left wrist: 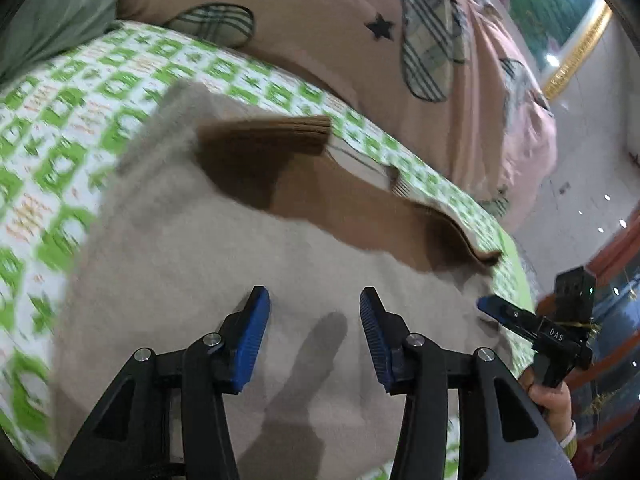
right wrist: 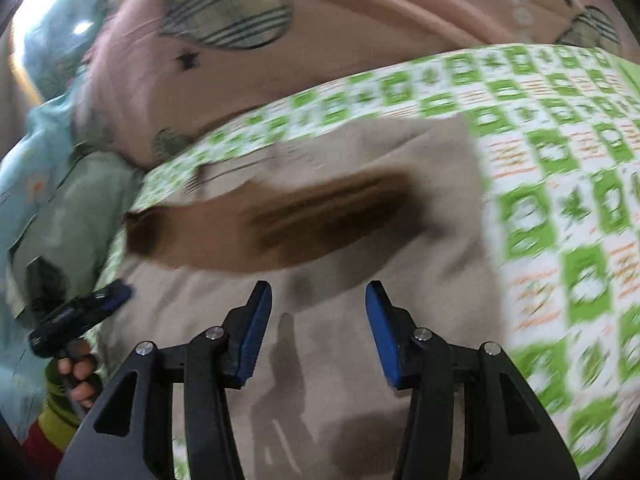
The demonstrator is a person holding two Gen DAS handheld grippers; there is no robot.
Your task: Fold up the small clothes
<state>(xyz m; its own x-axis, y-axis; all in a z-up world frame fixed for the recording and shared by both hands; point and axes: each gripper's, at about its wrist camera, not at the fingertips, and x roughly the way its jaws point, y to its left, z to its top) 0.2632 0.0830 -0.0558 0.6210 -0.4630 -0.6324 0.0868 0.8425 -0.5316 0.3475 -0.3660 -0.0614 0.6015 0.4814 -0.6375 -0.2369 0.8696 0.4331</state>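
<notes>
In the left wrist view, the left gripper [left wrist: 314,300] hangs with its blue-padded jaws spread wide and nothing between them, just above the small beige knitted garment with brown ribbed trim [left wrist: 224,240]. That garment lies flat on the green-and-white patterned sheet [left wrist: 60,128], directly ahead of and beneath the claw, its brown-edged end pointing away from the camera; its long axis seems to run from near to far. At the right edge, the right gripper [left wrist: 490,306] sits low by the garment's right border, too edge-on to tell here whether it is released. Beyond the sheet lies a pink quilt with plaid heart patches [left wrist: 320,40].

In the right wrist view, the right gripper [right wrist: 318,298] proves to be released too, jaws apart and empty over the near part of the same garment. The left gripper [right wrist: 114,294] shows at the left, near the garment's left border. Both claws look about equally near the hem, so either could pinch it. Only this view shows a pale green cloth [right wrist: 80,200] heaped to the left; heavy blur hides the finer details.
</notes>
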